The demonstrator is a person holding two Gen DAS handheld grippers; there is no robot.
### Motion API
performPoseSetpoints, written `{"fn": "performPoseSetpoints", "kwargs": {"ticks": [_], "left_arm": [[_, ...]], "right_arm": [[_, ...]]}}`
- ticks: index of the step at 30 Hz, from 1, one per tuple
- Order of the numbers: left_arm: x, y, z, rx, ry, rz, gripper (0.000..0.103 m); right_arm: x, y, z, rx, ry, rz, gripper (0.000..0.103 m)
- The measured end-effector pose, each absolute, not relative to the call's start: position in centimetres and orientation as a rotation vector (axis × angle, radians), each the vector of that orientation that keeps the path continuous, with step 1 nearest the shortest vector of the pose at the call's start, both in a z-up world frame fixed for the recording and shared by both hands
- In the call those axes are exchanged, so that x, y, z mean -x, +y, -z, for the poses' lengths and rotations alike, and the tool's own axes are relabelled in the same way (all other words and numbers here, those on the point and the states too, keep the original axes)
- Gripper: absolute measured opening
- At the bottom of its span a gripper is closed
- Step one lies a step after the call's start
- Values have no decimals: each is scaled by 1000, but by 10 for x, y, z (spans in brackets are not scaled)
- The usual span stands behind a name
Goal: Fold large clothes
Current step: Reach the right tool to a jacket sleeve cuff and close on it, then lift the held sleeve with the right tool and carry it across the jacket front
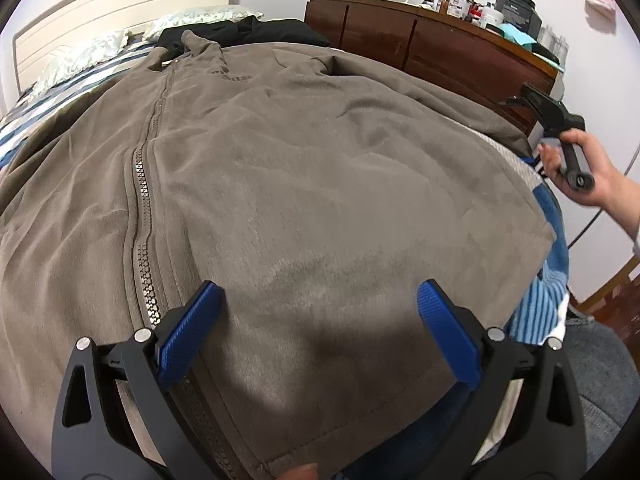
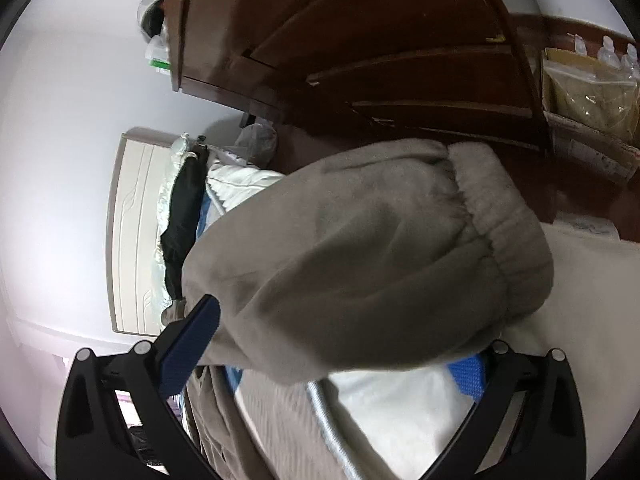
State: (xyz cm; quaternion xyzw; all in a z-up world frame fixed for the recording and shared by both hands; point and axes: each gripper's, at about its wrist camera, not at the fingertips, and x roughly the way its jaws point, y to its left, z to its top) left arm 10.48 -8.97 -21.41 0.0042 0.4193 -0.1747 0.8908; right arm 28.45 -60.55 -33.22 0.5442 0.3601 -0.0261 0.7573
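Note:
A large grey-brown fleece jacket (image 1: 304,152) lies front-up on the bed, its zipper (image 1: 144,248) running down the left of the left wrist view. My left gripper (image 1: 320,288) hovers open just above the jacket's lower hem, blue pads wide apart and empty. A hand (image 1: 592,176) holds my right gripper at the bed's right edge. In the right wrist view the jacket's sleeve (image 2: 360,256) with its elastic cuff (image 2: 504,216) lies across my open right gripper (image 2: 336,332). The cloth hides most of the right pad (image 2: 468,372), and the jaws stand wide apart around it.
The bed has a blue striped cover (image 1: 540,304), pillows (image 1: 80,56) and a dark garment (image 1: 256,32) near the pale headboard (image 1: 120,0). A brown wooden dresser (image 1: 432,44) cluttered with bottles stands close along the bed's right side. A white mattress edge (image 2: 400,412) shows under the sleeve.

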Motion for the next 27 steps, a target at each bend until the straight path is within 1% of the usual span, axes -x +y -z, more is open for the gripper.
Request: {"fn": "performPoseSetpoints", "kwargs": {"ticks": [5,6,7,8,9,11,14,18,23,27], "left_arm": [[-105,-90,217,-18,871,360,97],[-105,-91,217,-19,873,359,97],[-105,-91,217,-20,875,358,97],[-105,-91,217,-20,877,359,97],[-105,-91,216,-18,879,361,97],[-105,-90,217,-17,878,364,97],[-105,-87,213,-9,885,376,97],[-105,-72,196,23,876,372,97],[-106,-30,161,58,820,279,97],[-110,16,152,105,876,173,97]], "right_arm": [[-296,-606,336,-1152,828,64,98],[-297,-606,336,-1143,831,76,87],[-296,-608,336,-1127,834,102,71],[-296,-610,337,-1114,855,132,32],[-297,-610,341,-1119,878,137,28],[-298,-609,340,-1097,875,140,27],[-300,-602,323,-1004,847,139,19],[-304,-583,275,-834,793,135,16],[-312,-547,198,-674,698,39,15],[-317,-510,146,-579,647,-55,15]]}}
